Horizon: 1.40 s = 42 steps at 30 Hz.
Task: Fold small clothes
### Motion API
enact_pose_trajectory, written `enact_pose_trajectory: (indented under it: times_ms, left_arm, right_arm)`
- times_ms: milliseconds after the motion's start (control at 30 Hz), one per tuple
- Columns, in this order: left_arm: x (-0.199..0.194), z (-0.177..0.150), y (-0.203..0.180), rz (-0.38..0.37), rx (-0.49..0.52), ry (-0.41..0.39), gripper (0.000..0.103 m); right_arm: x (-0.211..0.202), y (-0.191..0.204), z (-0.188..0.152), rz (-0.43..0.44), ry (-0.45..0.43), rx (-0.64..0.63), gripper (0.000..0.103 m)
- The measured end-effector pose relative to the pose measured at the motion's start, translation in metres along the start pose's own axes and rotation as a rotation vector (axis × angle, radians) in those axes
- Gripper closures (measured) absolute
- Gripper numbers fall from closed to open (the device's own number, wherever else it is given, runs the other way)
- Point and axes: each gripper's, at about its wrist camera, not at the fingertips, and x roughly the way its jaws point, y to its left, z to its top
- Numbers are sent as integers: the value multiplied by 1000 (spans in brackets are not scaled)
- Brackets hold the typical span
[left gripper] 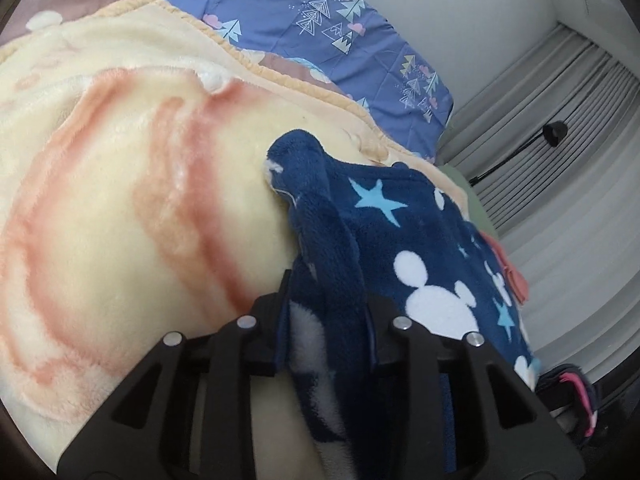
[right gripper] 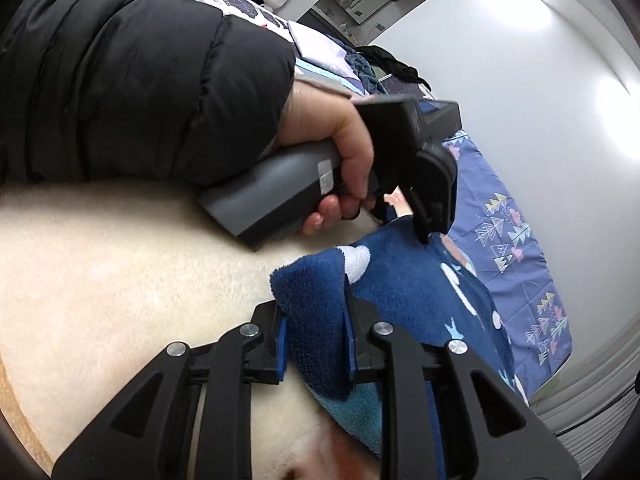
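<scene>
A: Fleece garment (left gripper: pixel 404 236), navy with white mouse-head shapes and pale blue stars, was seen spread on the cream blanket (left gripper: pixel 120 200), which bore orange swirls. What lay around that garment?

B: Beyond the garment, a blue quilt (left gripper: pixel 320 28) printed with triangular trees was seen, and past that a pale wall and grey pleated curtains (left gripper: pixel 560 112). A black padded sleeve (right gripper: pixel 132 80) was seen above the garment in the right wrist view.

A: How was the garment gripped?

B: The left gripper (left gripper: pixel 326 312) was seen clenched on a bunched ridge of the garment, fabric filling the gap between its pads. The right gripper (right gripper: pixel 316 344) was seen clamped on another folded edge of the same garment, near its corner. The left hand (right gripper: pixel 340 152) was wrapped around the grey handle just above the garment.
</scene>
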Motion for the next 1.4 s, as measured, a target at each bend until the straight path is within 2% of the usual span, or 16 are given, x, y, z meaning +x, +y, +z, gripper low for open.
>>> enact_pose_trajectory:
  times_ms: [133, 267, 333, 367, 433, 467, 567, 633, 733, 767, 933, 1000, 1100, 1267, 1333, 1400]
  left_arm:
    - [-4, 1, 2, -5, -10, -3, 72]
    - [-26, 7, 0, -87, -32, -60, 74]
    - [-24, 9, 4, -38, -35, -60, 68]
    - [-17, 7, 10, -13, -48, -33, 56]
    - [-11, 3, 14, -11, -50, -4, 55]
    - [-11, 4, 12, -6, -37, -4, 56]
    - [-8, 2, 7, -27, -10, 5, 76]
    - [-10, 1, 6, -10, -4, -3, 77]
    - [-9, -1, 2, 11, 10, -9, 77]
    - [-9, -1, 2, 10, 10, -10, 76]
    - [-8, -1, 3, 5, -1, -8, 73]
    - [-7, -1, 2, 8, 0, -8, 73]
    - [-7, -1, 1, 6, 2, -8, 72]
    - [-7, -2, 1, 18, 12, -10, 72]
    - [-6, -2, 2, 14, 7, -9, 72]
    - [-6, -2, 2, 14, 8, -9, 72]
  right_arm:
    - [-12, -2, -4, 9, -18, 5, 77]
    - [-12, -5, -6, 21, -9, 36, 73]
    - [-2, 1, -5, 18, 17, 20, 65]
    - [2, 4, -4, 21, 19, 15, 66]
    - [7, 3, -2, 46, 31, 27, 73]
    - [7, 2, -1, 56, 31, 33, 75]
    - [6, 1, -1, 53, 27, 42, 75]
    - [-2, -1, -1, 47, 18, 52, 73]
    - [-23, -33, -7, 83, -2, 209, 70]
    - [-30, -51, -14, 82, -3, 289, 63]
    - [-60, -162, -81, -58, 40, 841, 58]
    - [-56, -183, -118, -94, 116, 1000, 58]
    - [-13, -171, -161, -2, 333, 1073, 58]
    - [-17, -172, -155, -9, 294, 1074, 56]
    - [-25, -194, -146, 16, 237, 1112, 58]
    - [-40, -218, -132, -46, 155, 1091, 59]
